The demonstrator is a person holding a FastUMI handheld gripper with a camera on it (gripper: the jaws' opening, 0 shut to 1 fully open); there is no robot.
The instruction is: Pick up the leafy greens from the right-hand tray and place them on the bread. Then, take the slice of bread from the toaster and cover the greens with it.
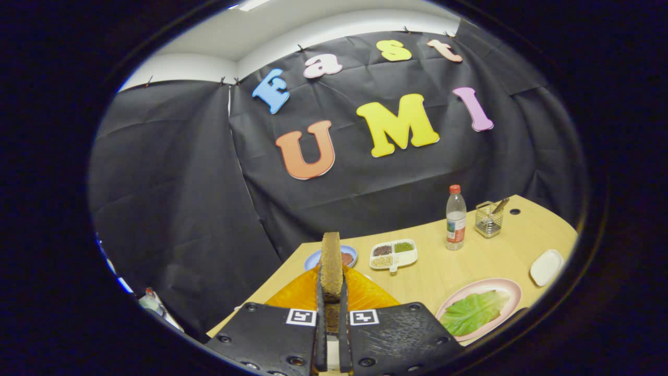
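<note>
My gripper is shut on a slice of brown bread. The slice stands on edge between the two fingers, with its top poking up past the fingertips. Just under and behind the fingers lies an orange-yellow rounded thing; I cannot tell what it is. To the right of the fingers, on the wooden table, a pink plate holds a flat green leaf. Whether bread lies beneath the leaf is hidden.
Beyond the fingers stand a blue plate with something brown on it and a white divided dish of grains. Farther right are a red-capped bottle, a wire-mesh holder and a small white dish.
</note>
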